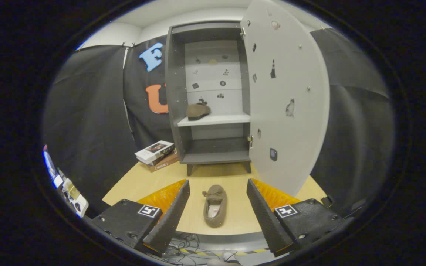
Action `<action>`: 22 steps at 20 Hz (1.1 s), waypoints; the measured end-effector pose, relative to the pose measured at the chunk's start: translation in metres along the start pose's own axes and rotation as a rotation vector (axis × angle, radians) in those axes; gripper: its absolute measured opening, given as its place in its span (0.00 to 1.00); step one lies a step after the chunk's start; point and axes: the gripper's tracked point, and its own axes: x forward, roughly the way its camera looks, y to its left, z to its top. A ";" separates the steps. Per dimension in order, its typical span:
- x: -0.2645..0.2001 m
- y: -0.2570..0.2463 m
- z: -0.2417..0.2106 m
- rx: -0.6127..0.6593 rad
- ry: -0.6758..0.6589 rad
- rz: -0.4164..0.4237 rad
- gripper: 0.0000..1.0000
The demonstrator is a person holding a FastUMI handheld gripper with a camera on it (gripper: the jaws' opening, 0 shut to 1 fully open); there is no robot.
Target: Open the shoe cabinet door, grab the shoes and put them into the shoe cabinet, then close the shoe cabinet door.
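The grey shoe cabinet (pixel 176 92) stands at the far end of the wooden table (pixel 150 181), its door (pixel 290 92) swung wide open to the right. One brown slipper (pixel 198 111) rests on the cabinet's middle shelf (pixel 220 119). A second brown slipper (pixel 215 205) lies on the table, toe toward the cabinet, between my two fingers and below them. My gripper (pixel 217 184) is open, its fingers apart on either side of that slipper and touching nothing.
A stack of books (pixel 156 154) lies on the table left of the cabinet's foot. The open door's lower edge reaches out over the table close to my right finger (pixel 263 212). Cables (pixel 187 245) lie on the floor past the table's near edge.
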 end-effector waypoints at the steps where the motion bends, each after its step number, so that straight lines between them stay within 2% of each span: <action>1: 0.014 0.007 -0.014 0.004 0.029 0.012 0.98; 4: 0.061 0.029 -0.052 0.020 0.097 0.055 0.98; 14: 0.204 0.048 -0.170 0.135 0.404 0.045 0.98; 17: 0.233 0.045 -0.186 0.168 0.470 0.025 0.98; 22: 0.280 0.041 -0.181 0.142 0.479 0.012 0.98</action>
